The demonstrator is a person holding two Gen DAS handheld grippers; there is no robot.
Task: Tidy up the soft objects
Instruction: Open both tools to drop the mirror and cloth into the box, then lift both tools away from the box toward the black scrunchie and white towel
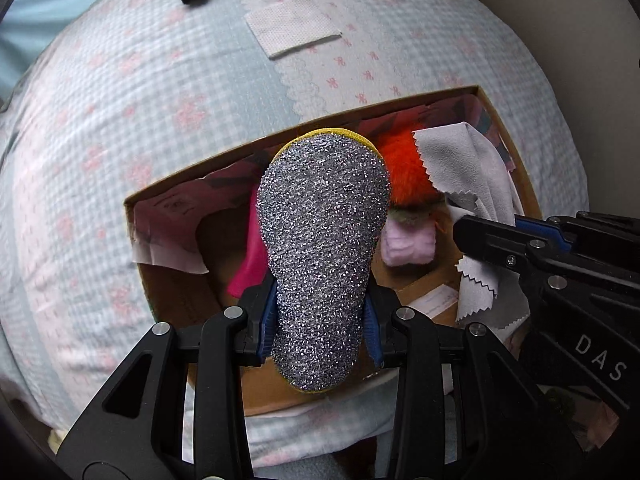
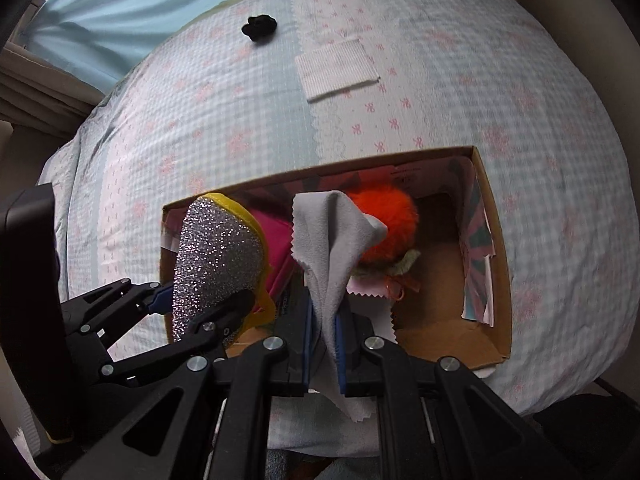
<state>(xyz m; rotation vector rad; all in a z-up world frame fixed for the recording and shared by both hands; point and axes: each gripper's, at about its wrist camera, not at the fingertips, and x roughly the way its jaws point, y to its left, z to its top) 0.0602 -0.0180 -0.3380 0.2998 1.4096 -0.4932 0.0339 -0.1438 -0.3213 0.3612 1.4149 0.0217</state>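
Over the cardboard box (image 1: 532,196), the left gripper (image 1: 320,316) is pinching a glittery sponge (image 1: 324,240) while the right gripper (image 2: 324,354) is clamping a grey cloth (image 2: 336,248), which may snag on release.

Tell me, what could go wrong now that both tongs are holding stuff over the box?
1. The left tongs pinch only the narrow end of the sparkly sponge; it could perhaps twist loose and land outside the cardboard box.
2. The gray cloth in the right tongs hangs partly over the box's near edge, so if released it might slide out onto the bedspread.
3. The two tongs sit close together and might bump.
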